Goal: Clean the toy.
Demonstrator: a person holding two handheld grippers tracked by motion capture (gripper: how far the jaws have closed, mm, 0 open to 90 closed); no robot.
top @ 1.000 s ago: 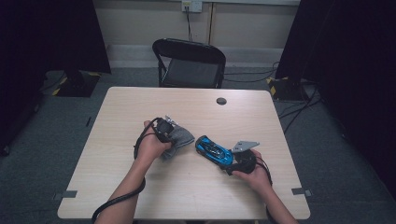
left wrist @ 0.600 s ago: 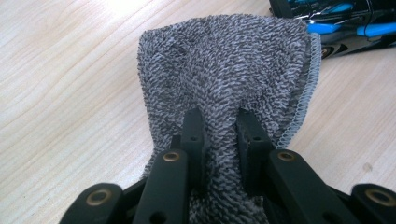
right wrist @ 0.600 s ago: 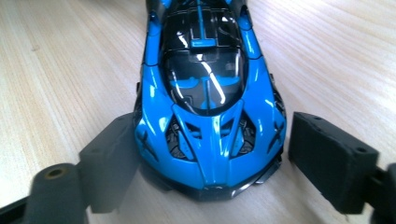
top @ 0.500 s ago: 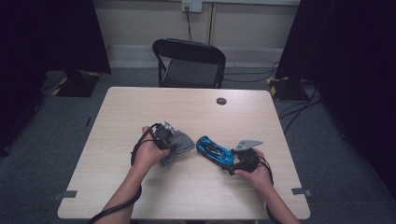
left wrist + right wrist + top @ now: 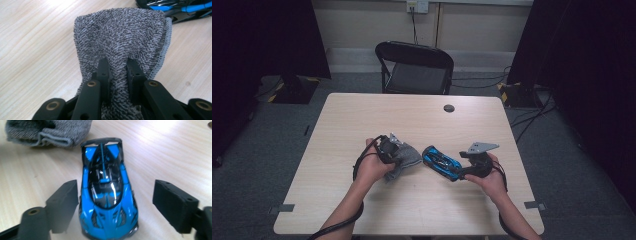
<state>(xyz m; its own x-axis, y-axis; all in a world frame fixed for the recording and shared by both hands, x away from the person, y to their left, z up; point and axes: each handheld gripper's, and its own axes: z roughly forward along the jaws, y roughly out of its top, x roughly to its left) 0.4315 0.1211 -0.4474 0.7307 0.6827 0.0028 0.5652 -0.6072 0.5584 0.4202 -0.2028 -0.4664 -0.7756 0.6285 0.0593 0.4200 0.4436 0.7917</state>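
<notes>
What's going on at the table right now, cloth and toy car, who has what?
A person works at the wooden table with a tool in each hand. The left tool is shut on a grey terry cloth, pinching a fold of it. The right tool straddles a blue and black toy car; its jaws have just been closing, but there is a clear gap on one side, so the car is not gripped. In the high view the car sits close beside the cloth.

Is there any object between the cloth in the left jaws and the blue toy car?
Nothing visible. The grey cloth, pinched in the left gripper, lies right beside the blue toy car, with bare table between them. The right gripper straddles the car, jaws open.
</notes>
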